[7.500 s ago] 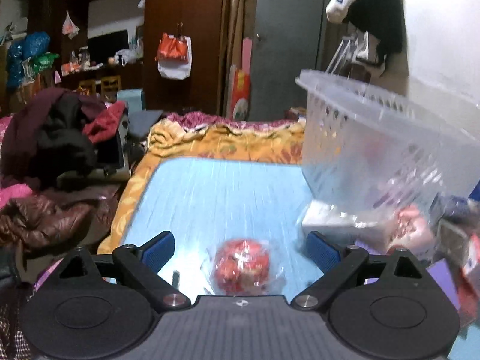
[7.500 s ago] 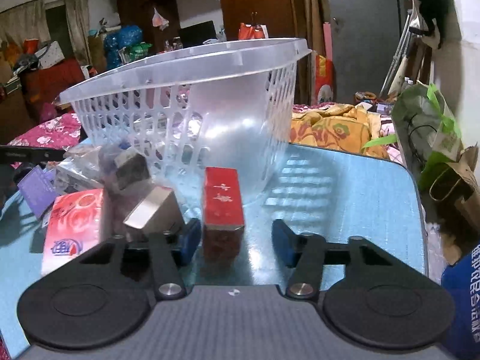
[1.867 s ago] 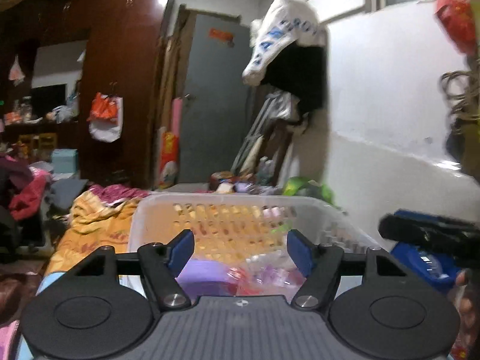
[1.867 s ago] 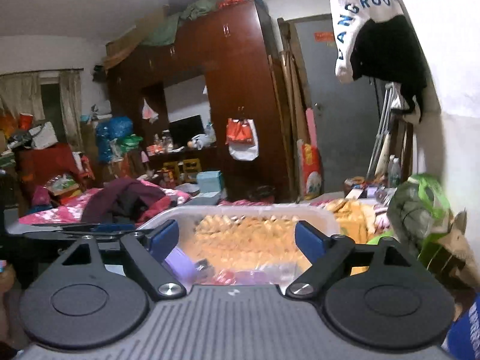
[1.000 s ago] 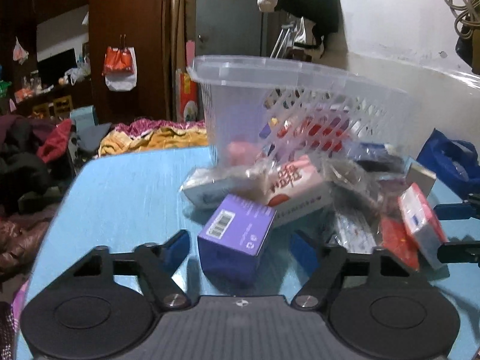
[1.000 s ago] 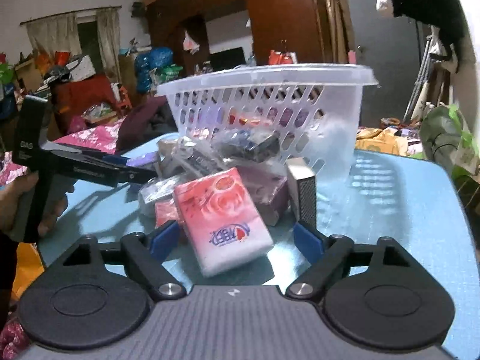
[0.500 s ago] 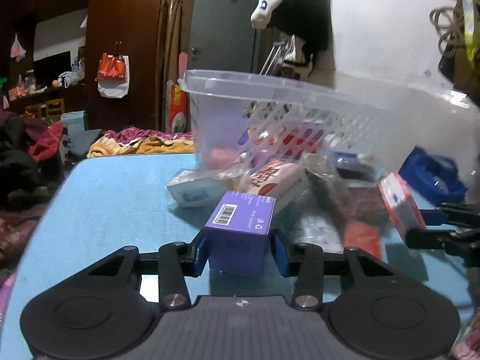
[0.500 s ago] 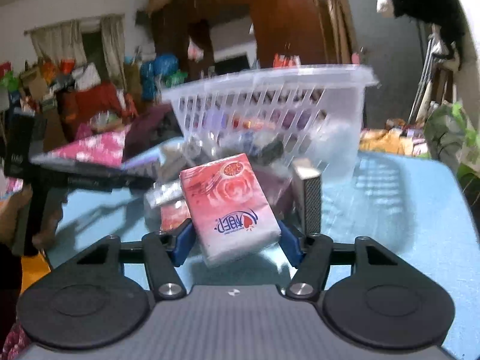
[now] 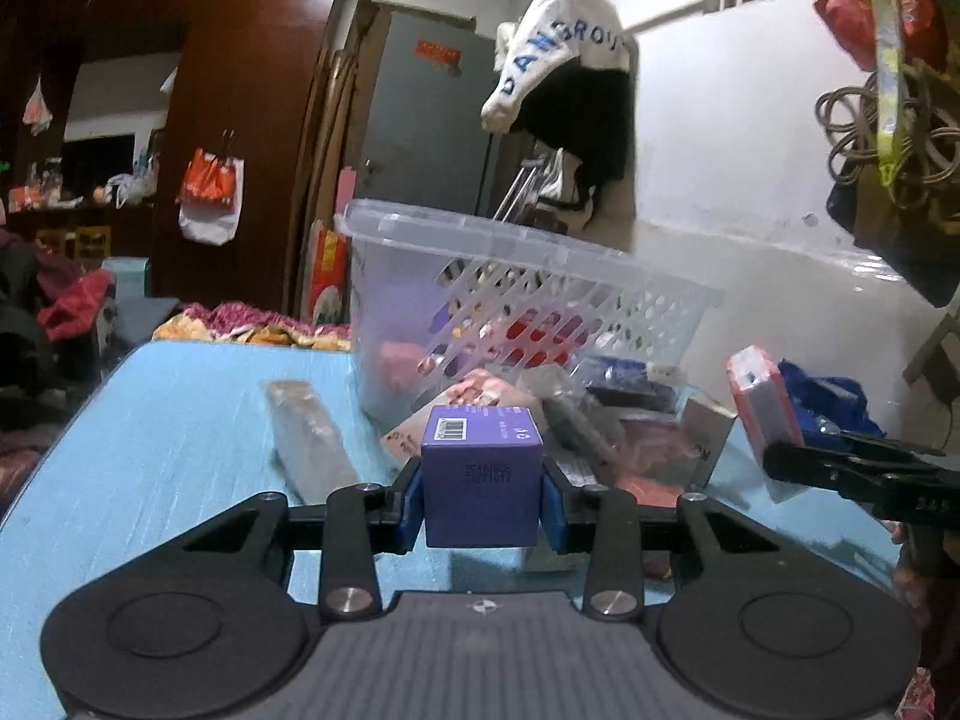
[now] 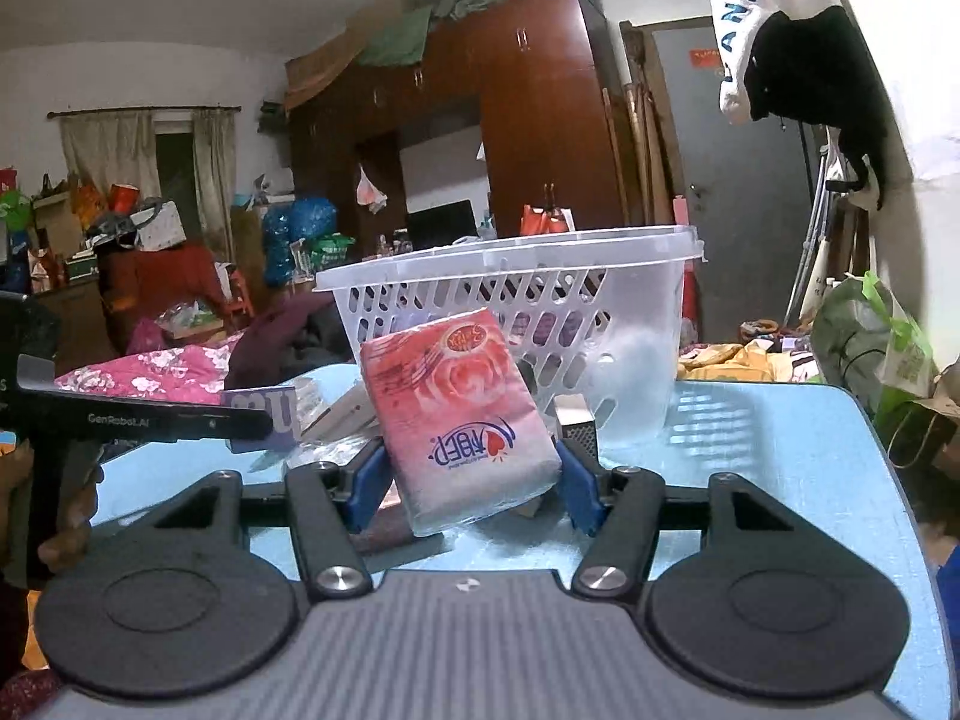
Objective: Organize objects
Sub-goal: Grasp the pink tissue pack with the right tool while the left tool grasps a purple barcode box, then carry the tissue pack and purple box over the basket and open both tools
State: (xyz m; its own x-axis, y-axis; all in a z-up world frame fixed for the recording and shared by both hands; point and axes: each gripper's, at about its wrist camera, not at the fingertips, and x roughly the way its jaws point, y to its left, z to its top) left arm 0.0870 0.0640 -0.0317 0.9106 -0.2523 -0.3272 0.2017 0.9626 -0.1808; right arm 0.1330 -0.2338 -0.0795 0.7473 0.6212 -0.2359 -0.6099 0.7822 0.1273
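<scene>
Both grippers, clamped half a second ago with their loads low by the pile, now carry them raised off the light-blue tabletop point(image 9: 180, 408). Clear perforated plastic basket point(image 10: 600, 312) stands behind the clutter, partly filled. Pink rose-printed tissue pack point(image 10: 462, 414) sits tilted, pinched in the right gripper point(image 10: 468, 480). Purple cardboard box point(image 9: 483, 474), barcode on top, sits level, squeezed in the left gripper point(image 9: 483, 504).
</scene>
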